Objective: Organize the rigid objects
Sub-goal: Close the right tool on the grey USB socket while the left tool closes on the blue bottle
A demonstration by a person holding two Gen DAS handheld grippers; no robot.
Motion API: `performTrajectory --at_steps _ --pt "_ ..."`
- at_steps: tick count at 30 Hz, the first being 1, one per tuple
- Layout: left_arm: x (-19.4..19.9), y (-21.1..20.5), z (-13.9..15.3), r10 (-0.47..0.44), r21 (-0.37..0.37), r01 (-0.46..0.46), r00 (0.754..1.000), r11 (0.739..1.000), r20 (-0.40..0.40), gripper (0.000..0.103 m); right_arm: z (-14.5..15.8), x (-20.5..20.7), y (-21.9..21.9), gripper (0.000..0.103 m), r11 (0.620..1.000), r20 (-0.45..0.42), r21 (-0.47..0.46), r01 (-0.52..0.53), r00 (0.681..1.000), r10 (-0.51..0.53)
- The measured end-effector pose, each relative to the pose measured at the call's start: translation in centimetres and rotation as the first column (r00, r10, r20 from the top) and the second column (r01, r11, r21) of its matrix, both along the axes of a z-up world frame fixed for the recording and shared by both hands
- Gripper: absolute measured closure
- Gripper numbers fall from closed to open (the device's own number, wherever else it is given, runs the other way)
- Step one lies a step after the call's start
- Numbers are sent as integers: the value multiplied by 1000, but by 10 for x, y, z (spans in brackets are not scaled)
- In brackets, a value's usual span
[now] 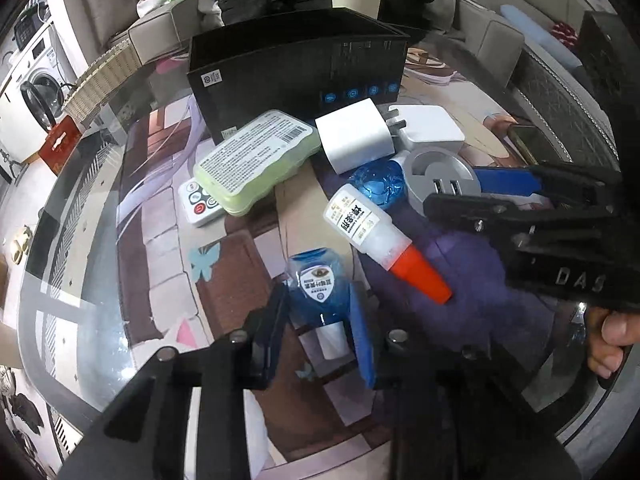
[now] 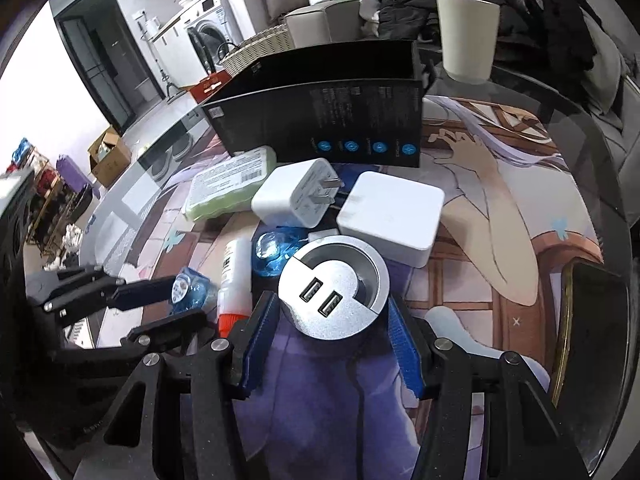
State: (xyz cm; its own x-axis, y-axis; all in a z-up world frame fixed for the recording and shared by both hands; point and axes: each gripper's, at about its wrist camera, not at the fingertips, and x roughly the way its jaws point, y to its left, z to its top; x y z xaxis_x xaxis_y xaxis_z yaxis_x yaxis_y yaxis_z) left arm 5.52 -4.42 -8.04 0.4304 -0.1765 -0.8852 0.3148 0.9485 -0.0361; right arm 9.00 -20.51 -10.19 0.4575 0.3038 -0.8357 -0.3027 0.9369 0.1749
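On the glass bench [image 1: 80, 280], the left gripper [image 1: 320, 320] is clamped on a small blue bottle [image 1: 318, 292] near the front edge. Just right of it lies a white glue bottle [image 1: 368, 228] with an orange cap. Farther right, the right gripper [image 2: 332, 332] pinches a round silver USB hub [image 2: 334, 292] between its blue pads. Beyond these sit two white chargers [image 2: 296, 196], a green case [image 1: 256, 160] and a black box [image 1: 296, 72].

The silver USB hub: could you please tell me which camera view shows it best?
The right wrist view: the silver USB hub sits centred between that claw's fingers, both ports and the round top plainly visible. The left wrist view shows it off to one side, partly covered by the right claw.
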Motion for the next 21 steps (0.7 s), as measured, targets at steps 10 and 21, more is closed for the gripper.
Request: performTrajectory --at_steps 10,21 --pt "-1 -4 0 4 5 -4 1000 1000 3 73 12 9 -7 43 999 18 35 38 999 -39" --pt "2 2 -1 28 2 -28 1000 1000 3 61 -2 2 17 62 996 59 -69 -52 997 56"
